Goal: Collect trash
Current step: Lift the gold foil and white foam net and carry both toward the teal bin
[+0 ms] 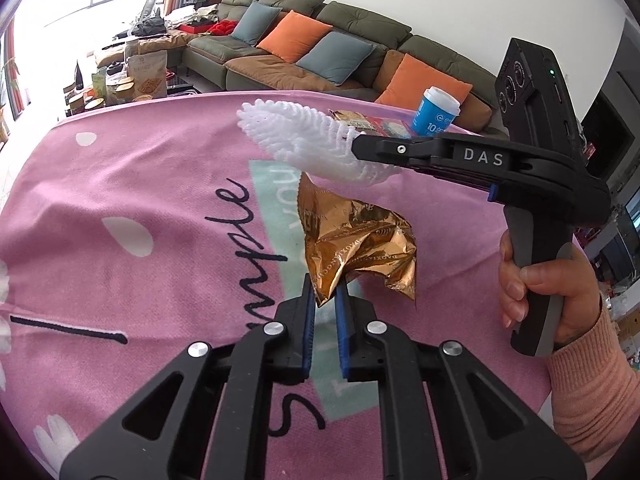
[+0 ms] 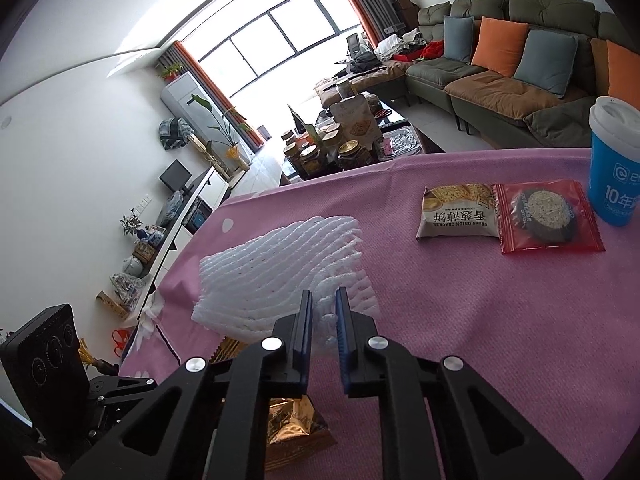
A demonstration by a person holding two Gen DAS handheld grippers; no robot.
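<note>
A: What is nearest?
B: The left gripper (image 1: 325,294) pinching one gold foil wrapper (image 1: 356,242) above the pink cloth (image 1: 140,184).
A: Next?
B: The right gripper (image 2: 325,300) clamping one white foam net (image 2: 280,264).
A: Farthest?
B: Two snack packets (image 2: 508,216), one blue cup (image 2: 614,168).

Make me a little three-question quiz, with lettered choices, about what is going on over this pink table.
1. Where is the blue cup?
A. on the pink cloth, beside the red packet
B. on the sofa
C. in a tool

2. What colour is the crumpled wrapper in the left tool?
A. green
B. gold
C. white

3. How is the white foam net held?
A. lying loose on the cloth
B. pinched in the right tool
C. tucked under the cup

Answers: 1 A, it stands by the packet; 2 B, shiny gold foil; 3 B, its pads clamp the net's edge.
</note>
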